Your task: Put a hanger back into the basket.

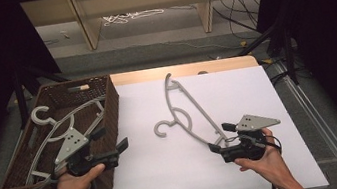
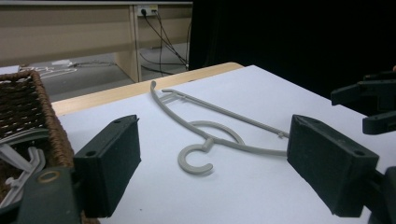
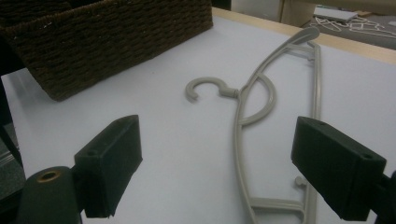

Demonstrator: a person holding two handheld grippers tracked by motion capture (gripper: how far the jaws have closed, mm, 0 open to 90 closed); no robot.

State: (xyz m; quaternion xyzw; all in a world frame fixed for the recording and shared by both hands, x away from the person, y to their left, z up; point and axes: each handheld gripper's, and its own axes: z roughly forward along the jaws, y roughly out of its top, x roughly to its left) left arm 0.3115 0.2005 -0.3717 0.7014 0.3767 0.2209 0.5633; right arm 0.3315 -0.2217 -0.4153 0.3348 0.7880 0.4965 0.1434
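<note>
A grey plastic hanger lies flat on the white table top, its hook toward the basket; it also shows as the hanger and the hanger. My left gripper hovers open at the near right corner of the brown wicker basket, jaws empty and aimed at the hanger; the left gripper frames the hook between its jaws. My right gripper stands open at the hanger's near end without touching it, and the right gripper looks along the hanger. Grey hangers lie inside the basket.
The basket takes up the table's left side, overhanging the white sheet. A wooden strip borders the far edge. Beyond are floor, cables, bench legs and black curtains on both sides. The other gripper shows at the right.
</note>
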